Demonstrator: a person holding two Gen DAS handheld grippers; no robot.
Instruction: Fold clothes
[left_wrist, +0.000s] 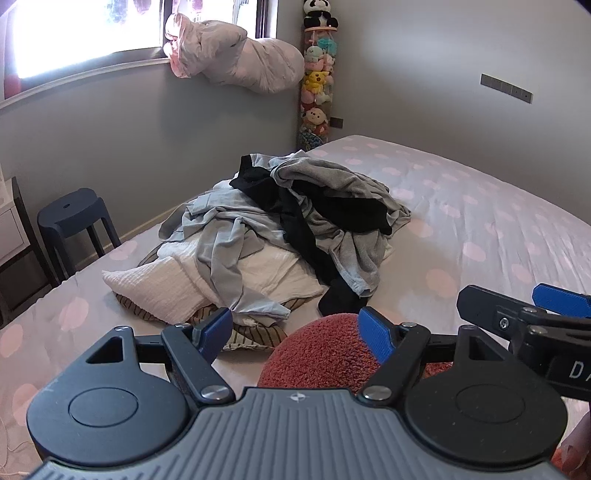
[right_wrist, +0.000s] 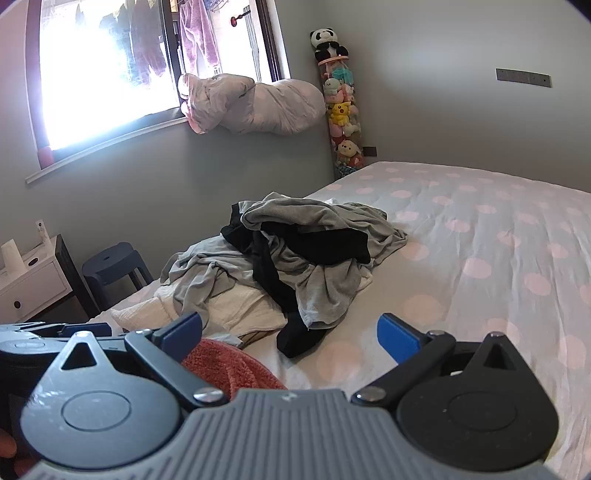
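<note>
White "DA" on right gripper (left_wrist: 517, 314)

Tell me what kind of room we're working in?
Almost certainly a bedroom, likely a child's: a bed with a spotted sheet, a tube of plush toys in the corner, and a bedside cabinet.

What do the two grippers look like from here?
The left gripper and right gripper match: black linkage arms with silver pivot screws, blue fingertip pads, round black discs either side, and a ribbed grey body. White lettering shows on the right gripper's side in the left view.
</note>
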